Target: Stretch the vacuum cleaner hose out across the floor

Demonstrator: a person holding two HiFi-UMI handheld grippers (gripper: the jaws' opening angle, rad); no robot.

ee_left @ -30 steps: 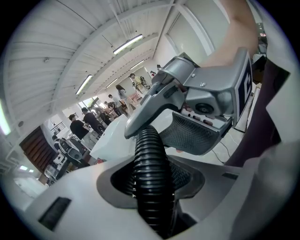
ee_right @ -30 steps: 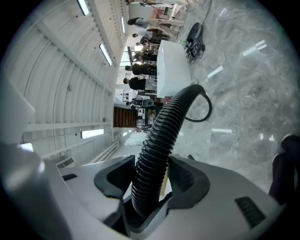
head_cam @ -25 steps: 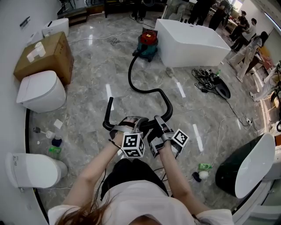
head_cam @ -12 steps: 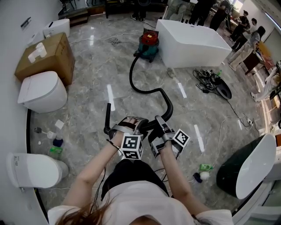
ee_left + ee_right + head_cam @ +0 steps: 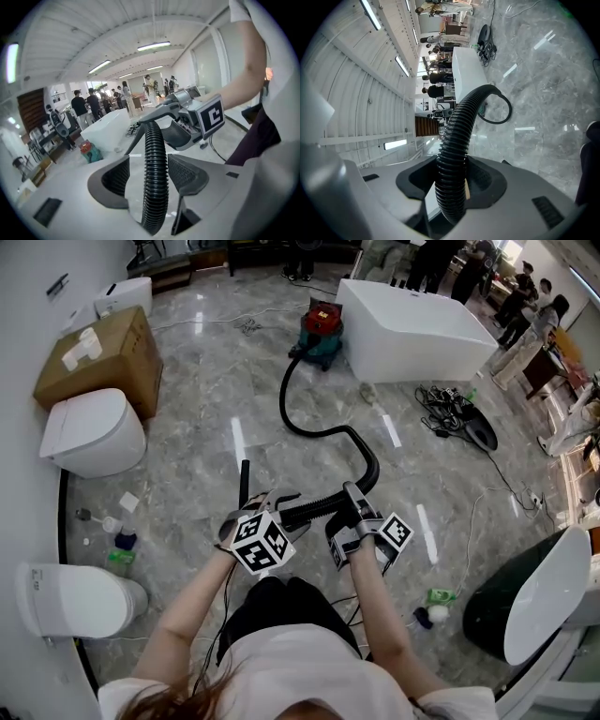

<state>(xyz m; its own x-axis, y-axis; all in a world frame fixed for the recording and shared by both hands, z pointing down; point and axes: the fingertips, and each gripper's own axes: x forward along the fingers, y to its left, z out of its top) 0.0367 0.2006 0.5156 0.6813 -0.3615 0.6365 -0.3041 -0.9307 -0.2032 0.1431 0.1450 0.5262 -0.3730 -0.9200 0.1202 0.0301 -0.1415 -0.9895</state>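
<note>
Hose [image 5: 282, 395], black and ribbed, leaves the red-lidded vacuum cleaner [image 5: 319, 331] at 12 o'clock in the head view. It snakes down the grey marble floor [image 5: 197, 427] in an S-curve and rises to the two grippers near the middle of the frame. The only print that shows clearly is the black-and-white square marker pattern on each gripper's cube [image 5: 258, 542]. A small pale mark on the vacuum's lid may be a label, but it is too small to read.

The left gripper [image 5: 272, 501] has just been opening its jaws. They now stand apart around the hose, with a gap at the left pad [image 5: 115, 178], so the hose lies between them released rather than pinched. The hose's rigid end tube [image 5: 244, 474] sticks out past this gripper toward 12 o'clock. The right gripper [image 5: 352, 498], at 3 o'clock from the left one, is clenched on the hose, with its pads [image 5: 482, 180] pressed against the ribs on both sides.

Both forearms [image 5: 197, 615] reach forward from the torso at 6 o'clock, hands side by side. The left gripper tips downward with its cube turned corner-on, while the right lies close to level.
</note>
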